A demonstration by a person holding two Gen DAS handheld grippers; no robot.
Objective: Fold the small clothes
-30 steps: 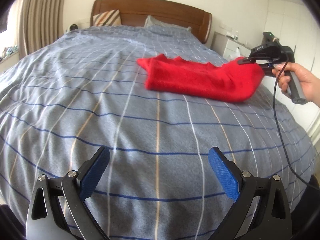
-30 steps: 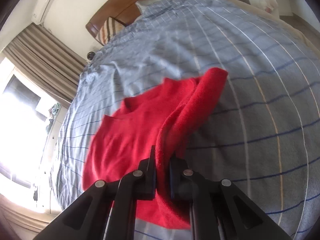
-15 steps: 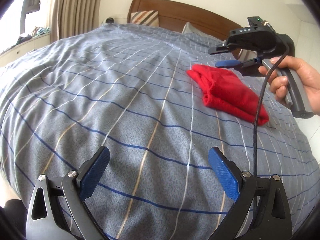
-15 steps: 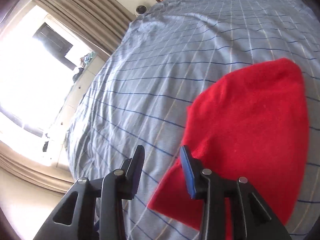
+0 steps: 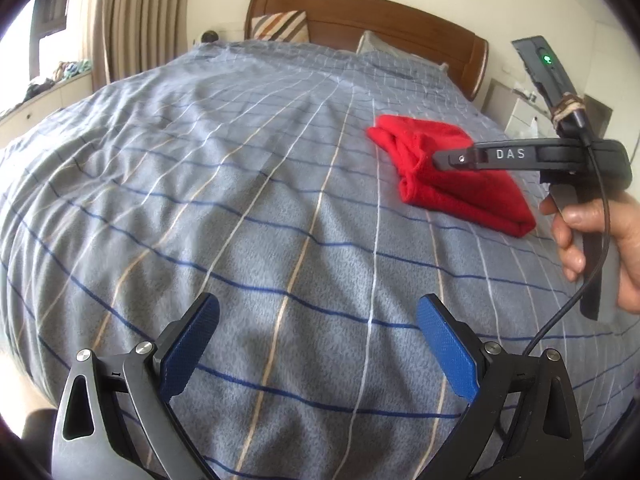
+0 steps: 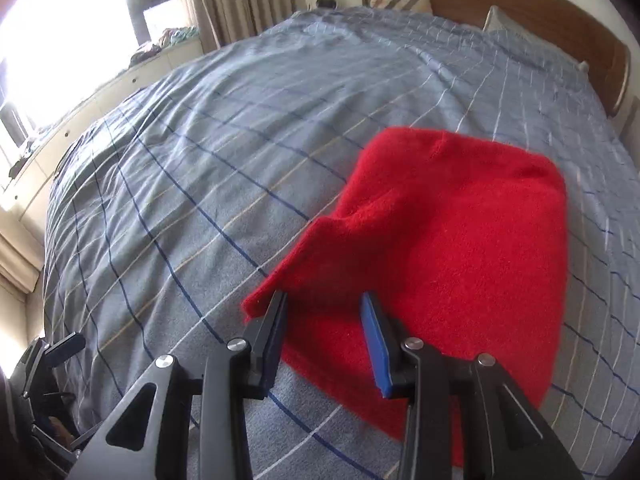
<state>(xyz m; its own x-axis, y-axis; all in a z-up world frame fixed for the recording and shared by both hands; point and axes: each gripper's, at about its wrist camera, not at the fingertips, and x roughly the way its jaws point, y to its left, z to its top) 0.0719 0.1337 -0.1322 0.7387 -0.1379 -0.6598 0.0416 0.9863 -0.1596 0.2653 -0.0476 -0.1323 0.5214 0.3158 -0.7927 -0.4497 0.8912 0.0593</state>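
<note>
Red garment (image 6: 460, 240) folded, flat on grey checked bedspread (image 6: 240, 160), toward headboard side. Right gripper (image 6: 324, 320) just above near edge, jaws opening, gripping nothing. Left gripper (image 5: 316, 344) wide apart, empty, over bare bedspread, well apart from garment.

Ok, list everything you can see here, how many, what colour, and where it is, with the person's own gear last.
red garment: one, red, folded, lying on the bed's right side
bed cover: one, grey with blue, white and tan check lines, over the whole bed
headboard: one, brown wood, far end of bed
striped cushion: one, brown and cream stripes, against the headboard
pillow: one, pale grey, by the headboard
curtain: beige, far left by the window
left hand-held gripper: blue pads, open, above bare cover
right hand-held gripper: jaws opening just above the garment's near edge
hand: one, on the right gripper's handle
</note>
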